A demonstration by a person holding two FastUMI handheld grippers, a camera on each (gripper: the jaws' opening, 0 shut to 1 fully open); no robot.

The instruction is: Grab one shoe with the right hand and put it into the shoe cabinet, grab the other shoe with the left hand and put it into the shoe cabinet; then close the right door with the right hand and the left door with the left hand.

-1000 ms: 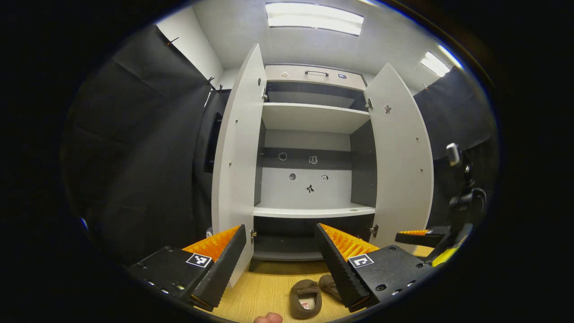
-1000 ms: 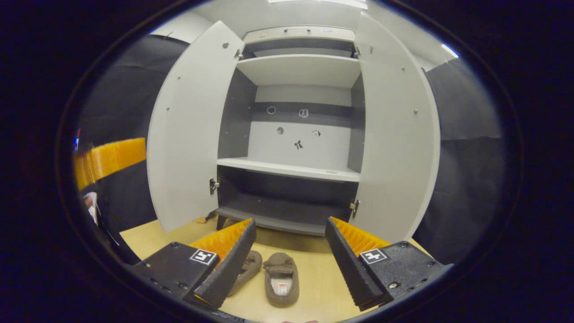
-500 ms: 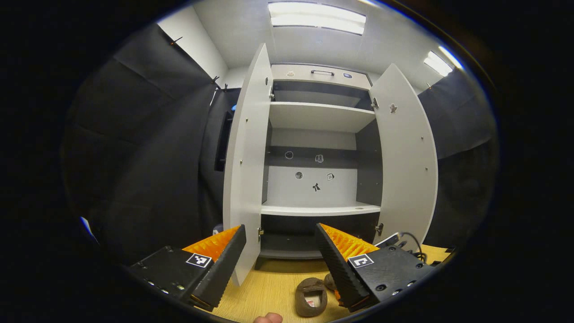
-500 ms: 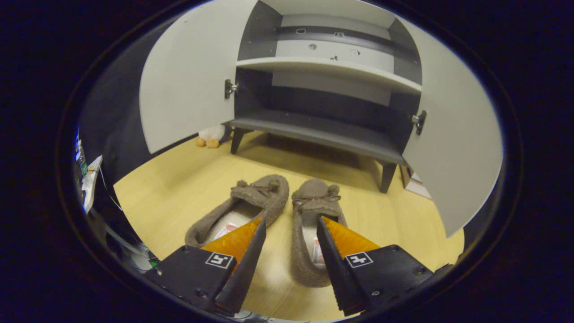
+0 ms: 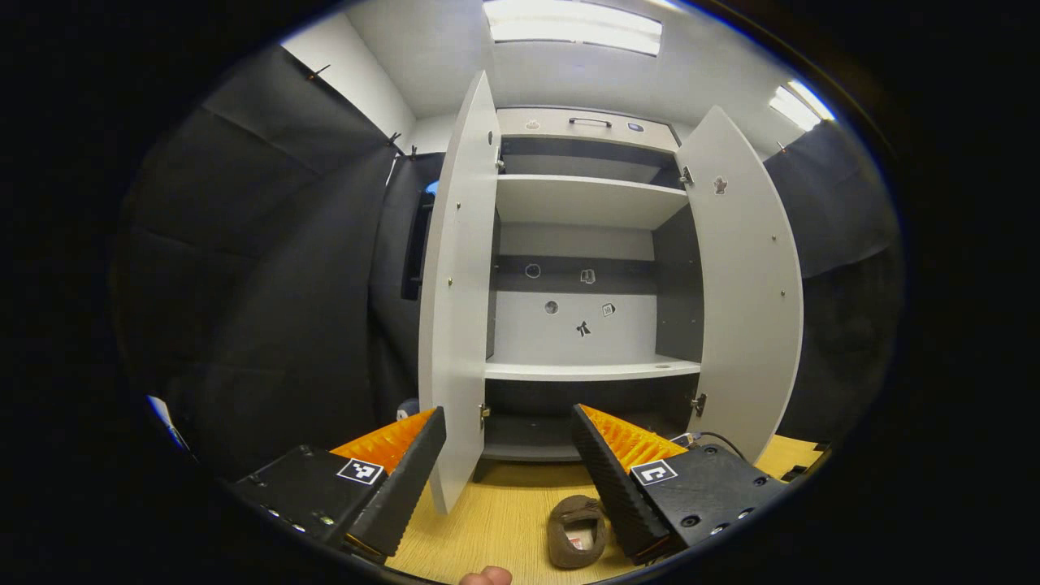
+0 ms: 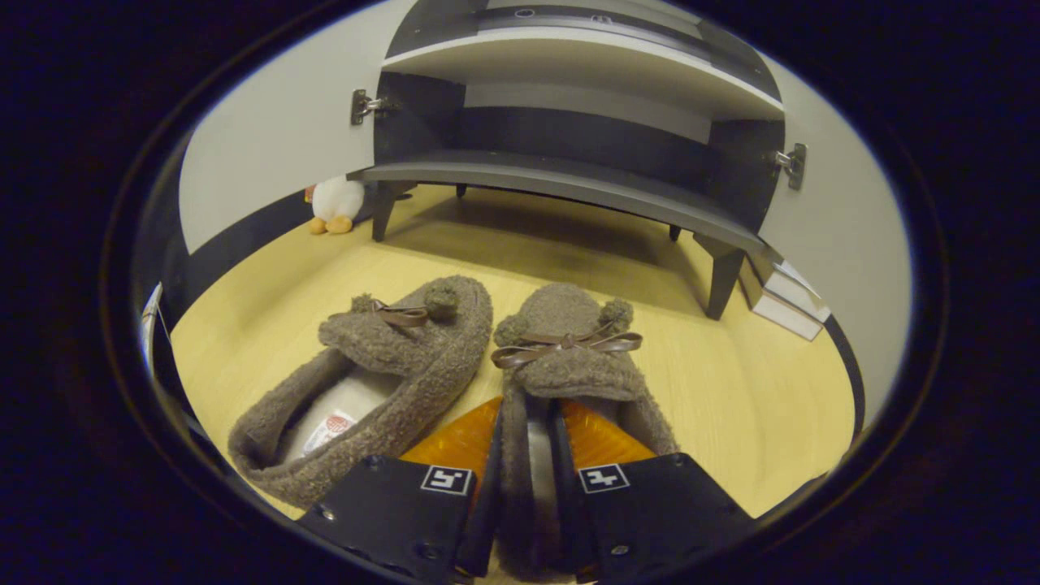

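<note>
A: What did the left gripper view give that the other did not?

B: The whole shoe cabinet (image 5: 585, 268), both doors open, up to its top shelf. The left gripper (image 5: 508, 451) hung with its fingers wide apart, holding nothing.

A: And the right gripper view?

B: The cabinet's lowest shelf, the wooden floor (image 6: 731, 382) and two brown slippers side by side. The right gripper (image 6: 526, 455) was clenched on the side wall of the right slipper (image 6: 569, 357) (near the heel). The left slipper (image 6: 390, 366) lay free, touching it.
</note>
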